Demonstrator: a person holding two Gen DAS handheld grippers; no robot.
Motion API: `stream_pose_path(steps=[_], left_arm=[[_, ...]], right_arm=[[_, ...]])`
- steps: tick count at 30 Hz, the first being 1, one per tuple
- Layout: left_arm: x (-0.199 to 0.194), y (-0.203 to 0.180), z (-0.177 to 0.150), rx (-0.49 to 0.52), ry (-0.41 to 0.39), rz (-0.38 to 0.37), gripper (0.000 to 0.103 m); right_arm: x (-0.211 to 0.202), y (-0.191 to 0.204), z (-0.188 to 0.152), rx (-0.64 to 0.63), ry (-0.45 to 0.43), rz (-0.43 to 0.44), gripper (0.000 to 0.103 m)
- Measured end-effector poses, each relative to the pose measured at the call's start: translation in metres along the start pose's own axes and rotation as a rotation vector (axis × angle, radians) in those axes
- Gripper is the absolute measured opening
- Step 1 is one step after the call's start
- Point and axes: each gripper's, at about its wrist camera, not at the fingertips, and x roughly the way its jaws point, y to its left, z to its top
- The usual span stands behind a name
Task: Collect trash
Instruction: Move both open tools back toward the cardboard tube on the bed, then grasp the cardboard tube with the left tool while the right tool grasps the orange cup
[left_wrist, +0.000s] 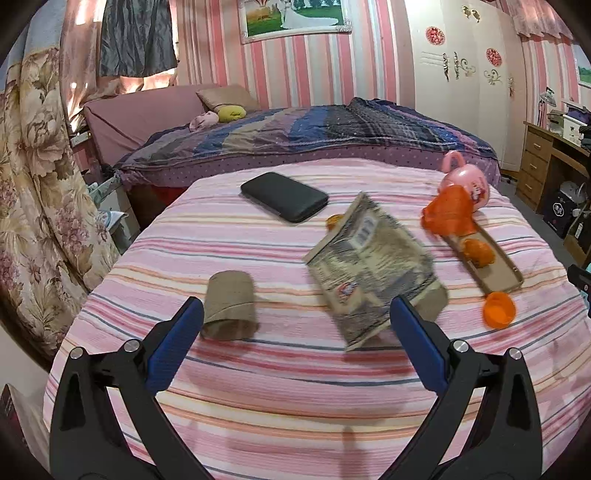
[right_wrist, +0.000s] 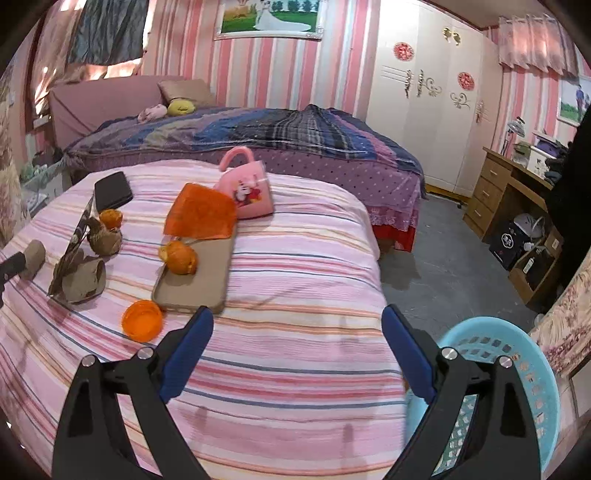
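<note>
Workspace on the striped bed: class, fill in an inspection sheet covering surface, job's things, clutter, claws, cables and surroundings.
Surface: pink striped bedspread.
Job's things: cardboard tube, crumpled snack bag, orange peel on a brown tray, orange plastic bag, orange cap; blue basket beside the bed.
Clutter: black case, pink mug.
Claws: left claw open, empty; right claw open, empty.
Cables: nothing seen.
Surroundings: second bed, wardrobe, wooden desk.

We see the snack bag (left_wrist: 365, 273) motion-blurred, its print unreadable, hiding most of a cardboard tube (left_wrist: 434, 302) behind it. The blue basket (right_wrist: 517, 369) is partly hidden by the right gripper (right_wrist: 297, 330).
</note>
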Motion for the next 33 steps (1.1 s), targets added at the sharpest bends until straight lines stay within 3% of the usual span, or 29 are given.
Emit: stream_pose_path(steps=[3, 21, 29, 31, 33], left_arm=[[0.007, 0.012, -0.002, -0.016, 0.025, 0.007, 0.097], [0.059, 0.072, -0.007, -0.146, 0.165, 0.052, 0.097], [0.085, 0.077, -0.006, -0.184, 0.231, -0.019, 0.096], [0.088, 0.073, -0.005, -0.179, 0.236, -0.047, 0.088], [0.09, 0.068, -0.005, -0.169, 0.241, -0.067, 0.07]], right_arm=[[0.003, 0.011, -0.001, -0.022, 0.0, -0.007, 0.096], [0.021, 0.046, -0.001, -0.008, 0.048, 0.027, 0.096], [0.03, 0.048, -0.001, -0.019, 0.069, 0.036, 0.096], [0.032, 0.048, -0.001, -0.012, 0.077, 0.045, 0.096], [0.034, 0.049, -0.001, -0.005, 0.086, 0.064, 0.096]])
